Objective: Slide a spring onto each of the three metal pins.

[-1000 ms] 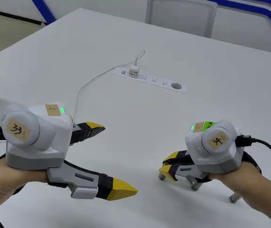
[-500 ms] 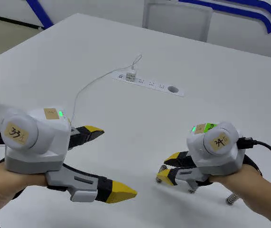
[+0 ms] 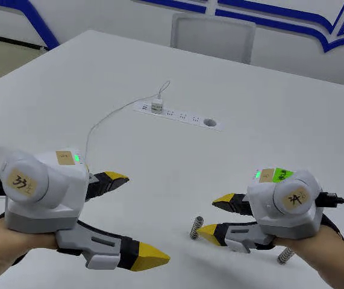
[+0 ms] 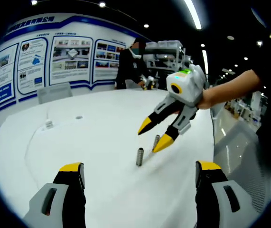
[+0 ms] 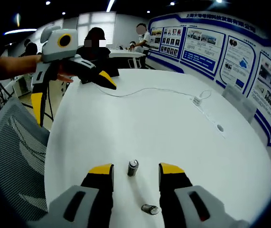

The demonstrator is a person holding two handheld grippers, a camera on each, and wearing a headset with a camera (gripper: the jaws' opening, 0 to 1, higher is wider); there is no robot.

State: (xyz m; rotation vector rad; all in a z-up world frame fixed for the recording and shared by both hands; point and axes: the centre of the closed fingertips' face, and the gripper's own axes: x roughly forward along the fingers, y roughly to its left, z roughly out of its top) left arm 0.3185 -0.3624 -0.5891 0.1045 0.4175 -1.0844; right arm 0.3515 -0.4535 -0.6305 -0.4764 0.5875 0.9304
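On the left, a hand holds the left gripper (image 3: 132, 218) just above the white worktop (image 3: 268, 120). Its yellow-tipped jaws are spread wide and hold nothing. Beyond it, a thin white cable (image 3: 108, 117) runs across the worktop to a small plug (image 3: 157, 107) seated in a power strip (image 3: 187, 116), which lies flat well away from both grippers. A grey chair (image 3: 212, 36) stands at the far edge.

Further right, an upright spring (image 3: 196, 227) stands on the worktop just beside the lower jaw tip of the right gripper (image 3: 215, 215). In the right gripper view this spring sits in the gap between the two tips and seems to touch neither. The right jaws are partly open, narrower than the left pair, and grip nothing. Lower in that same view, a tilted spring (image 5: 150, 208) rests on the worktop between the jaws, closer to the gripper body. In the head view, at the far right, a leaning spring (image 3: 285, 256) pokes out from under the hand that holds the right gripper.

I cannot tell whether a pin sits inside any of the springs.
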